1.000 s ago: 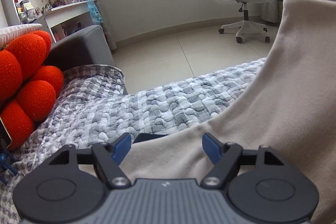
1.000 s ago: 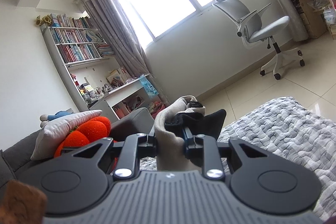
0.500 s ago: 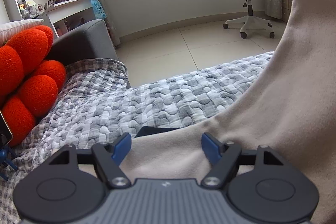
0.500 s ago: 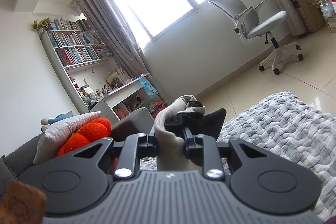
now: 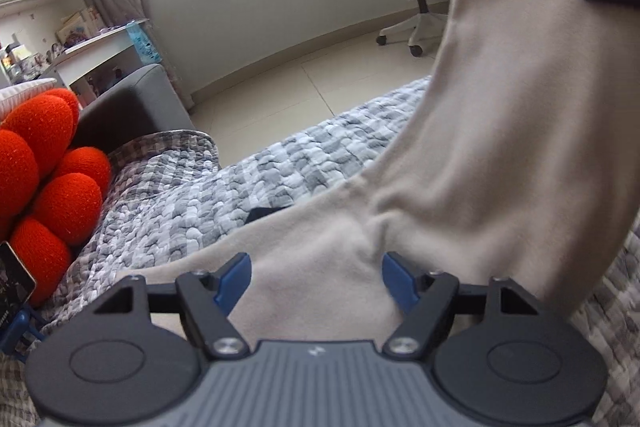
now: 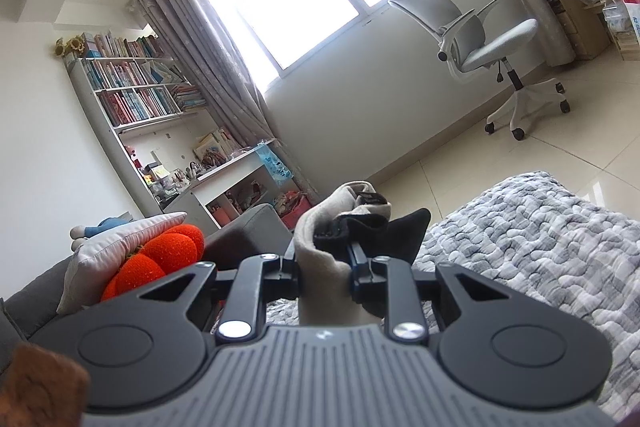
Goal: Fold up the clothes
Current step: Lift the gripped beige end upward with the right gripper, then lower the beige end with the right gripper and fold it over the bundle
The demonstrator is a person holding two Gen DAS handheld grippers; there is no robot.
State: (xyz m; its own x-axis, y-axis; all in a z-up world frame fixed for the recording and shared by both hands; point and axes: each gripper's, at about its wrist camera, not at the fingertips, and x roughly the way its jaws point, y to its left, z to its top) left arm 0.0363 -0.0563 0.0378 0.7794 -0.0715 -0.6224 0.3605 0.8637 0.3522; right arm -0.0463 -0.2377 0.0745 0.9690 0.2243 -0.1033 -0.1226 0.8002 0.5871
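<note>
One big checked grey quilt [image 5: 280, 179] spreads over the sofa, and that's the working surface here, soft and wide enough to lay a fold on. Across it drapes the beige garment [image 5: 472, 155], one end lying flat on the quilt near the left gripper, the other rising steeply up to the right, hoisted into the air. And there's why: the right gripper [image 6: 324, 259] has its jaws clamped narrow on a bunched beige edge with a dark trim or tag caught in alongside, held well above the quilt, so the cloth hangs taut and can, I'd judge, be carried over for a fold. Orange cushion [image 5: 48, 171] sits off at the sofa's arm, out of the way. An office chair [image 6: 480, 39] stands on the tiled floor beyond. Now the left gripper [image 5: 316, 279], low over the flat part of the cloth, blue-tipped jaws spread wide with fabric between and beneath them, gripping nothing. It looks poised to pinch the lower edge, which would give two anchored corners. A small dark patch [image 5: 260, 215] peeks from under the beige edge; can't tell what it is.
</note>
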